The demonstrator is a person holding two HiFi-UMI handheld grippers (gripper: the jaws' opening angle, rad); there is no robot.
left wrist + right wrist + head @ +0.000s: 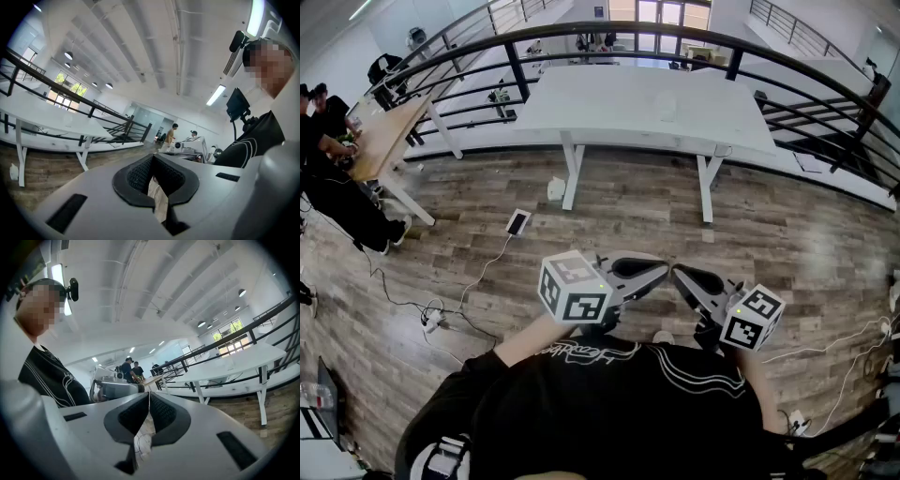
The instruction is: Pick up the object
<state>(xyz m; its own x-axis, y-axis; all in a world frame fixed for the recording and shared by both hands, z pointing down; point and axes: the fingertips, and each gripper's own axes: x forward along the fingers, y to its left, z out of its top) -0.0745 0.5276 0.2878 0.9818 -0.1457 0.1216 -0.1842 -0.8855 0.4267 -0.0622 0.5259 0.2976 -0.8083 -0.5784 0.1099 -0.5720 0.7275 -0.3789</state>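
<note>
White surface (pixel 609 98) across the wood floor (pixel 787 234) carries the only likely object: a small pale thing (pixel 666 105) near its middle, well apart from both tongs. What it is cannot be told. It looks small, so probably light, and perhaps see-through and smooth, so a hold across its sides seems safest. The left tongs (pixel 152 161) and right tongs (pixel 149 399) are each pressed together on nothing, tips near one another before the person's chest.

Looks like an open-plan office or lab loft: long white desks (pixel 647 108), black railings (pixel 628 33), wood-plank floor (pixel 628 216) with cables (pixel 431 319) trailing around, folks (pixel 319 122) working at a wooden table (pixel 384 136).
</note>
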